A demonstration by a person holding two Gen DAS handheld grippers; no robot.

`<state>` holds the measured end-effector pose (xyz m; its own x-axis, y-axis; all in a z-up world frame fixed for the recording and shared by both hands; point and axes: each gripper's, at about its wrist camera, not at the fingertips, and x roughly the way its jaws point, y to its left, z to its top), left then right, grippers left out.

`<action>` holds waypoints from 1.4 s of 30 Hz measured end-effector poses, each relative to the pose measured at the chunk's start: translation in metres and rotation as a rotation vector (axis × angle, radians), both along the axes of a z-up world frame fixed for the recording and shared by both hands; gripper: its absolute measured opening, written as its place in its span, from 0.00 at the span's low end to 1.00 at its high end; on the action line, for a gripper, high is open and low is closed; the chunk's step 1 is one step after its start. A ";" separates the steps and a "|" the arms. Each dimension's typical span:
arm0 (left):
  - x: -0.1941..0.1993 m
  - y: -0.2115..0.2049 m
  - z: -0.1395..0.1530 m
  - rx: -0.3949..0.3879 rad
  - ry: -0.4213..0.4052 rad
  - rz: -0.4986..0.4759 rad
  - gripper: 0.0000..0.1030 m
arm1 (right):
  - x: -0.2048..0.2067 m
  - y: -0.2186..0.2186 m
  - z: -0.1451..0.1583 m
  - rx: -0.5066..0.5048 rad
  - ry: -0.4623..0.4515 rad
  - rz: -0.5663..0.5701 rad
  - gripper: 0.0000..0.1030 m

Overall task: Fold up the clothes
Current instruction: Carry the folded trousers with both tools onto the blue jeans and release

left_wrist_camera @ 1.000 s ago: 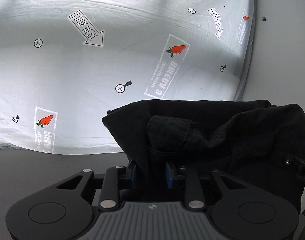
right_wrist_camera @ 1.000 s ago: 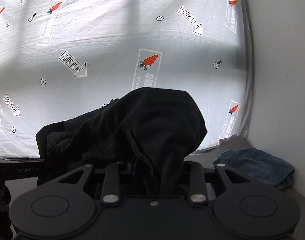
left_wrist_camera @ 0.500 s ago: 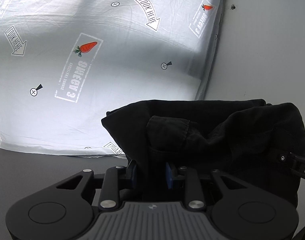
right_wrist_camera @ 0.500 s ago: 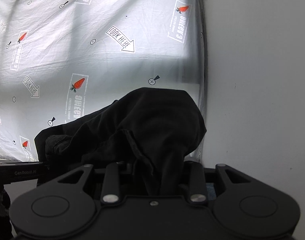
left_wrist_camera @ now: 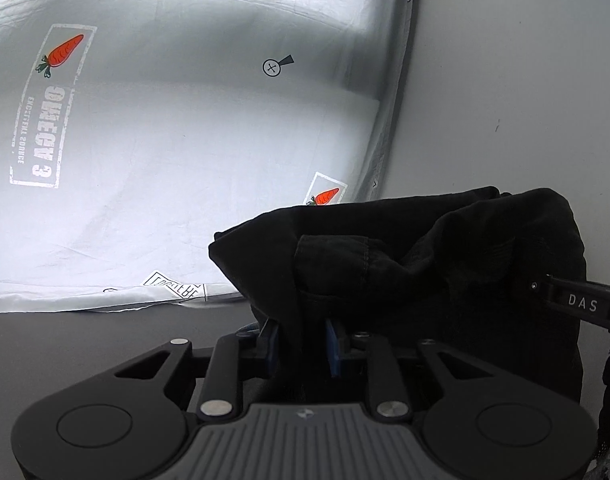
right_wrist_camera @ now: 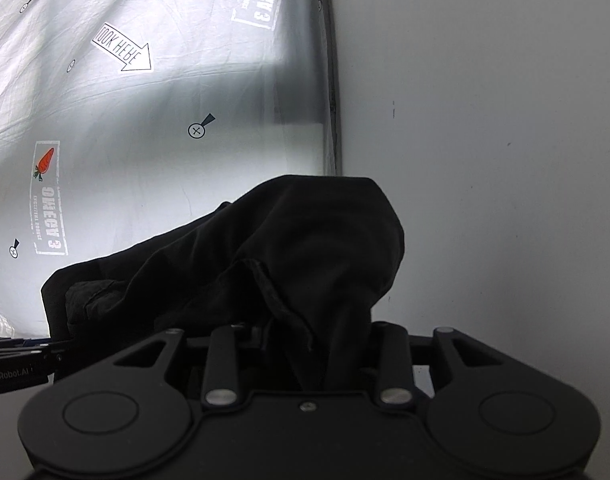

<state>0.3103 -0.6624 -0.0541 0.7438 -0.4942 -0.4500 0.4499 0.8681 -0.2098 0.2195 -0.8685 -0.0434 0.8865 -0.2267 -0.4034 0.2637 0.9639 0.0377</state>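
The black garment (left_wrist_camera: 425, 260) hangs bunched between both tools, its long axis running side to side across the lower half of each frame. The left tool (left_wrist_camera: 303, 340) pinches a fold between blue pads (left_wrist_camera: 333, 346); the right tool (right_wrist_camera: 317, 344) grips cloth that buries its fingers. The fabric is dark and creased, its shape hard to read. Behind it stretches a printed sheet (left_wrist_camera: 165, 140) beside a pale wall (right_wrist_camera: 485, 120)

Garment (left_wrist_camera: 405, 264) bunched between left gripper (left_wrist_camera: 303, 340) and right gripper (right_wrist_camera: 309, 344) (each clamped on fabric), before printed sheet (left_wrist_camera: 165, 128); wall (right_wrist_camera: 485, 120) rightward.
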 end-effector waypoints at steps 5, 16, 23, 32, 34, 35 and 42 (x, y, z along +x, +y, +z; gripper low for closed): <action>0.053 -0.031 -0.043 0.079 0.053 0.023 0.24 | 0.087 -0.032 -0.054 0.012 0.167 0.034 0.40; 0.109 -0.057 -0.075 0.161 -0.040 -0.024 0.40 | 0.162 -0.030 -0.131 -0.202 0.192 -0.040 0.57; 0.142 -0.079 -0.101 0.154 -0.007 -0.022 0.46 | 0.209 -0.043 -0.161 -0.174 0.197 0.074 0.54; 0.144 -0.089 -0.136 0.202 -0.075 -0.004 0.57 | 0.185 0.004 -0.137 -0.570 0.049 0.002 0.90; 0.141 -0.089 -0.139 0.206 -0.089 0.006 0.59 | 0.186 0.011 -0.135 -0.568 0.007 0.037 0.91; 0.141 -0.088 -0.140 0.198 -0.089 0.007 0.59 | 0.191 0.009 -0.139 -0.511 0.021 0.069 0.89; 0.127 -0.046 -0.118 0.048 0.001 -0.044 0.64 | 0.216 -0.059 -0.199 -0.025 0.159 0.145 0.86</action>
<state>0.4371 -0.7085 -0.1717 0.7214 -0.5043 -0.4746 0.4875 0.8566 -0.1692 0.4357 -0.9280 -0.2421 0.8364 -0.1133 -0.5363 0.1231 0.9922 -0.0175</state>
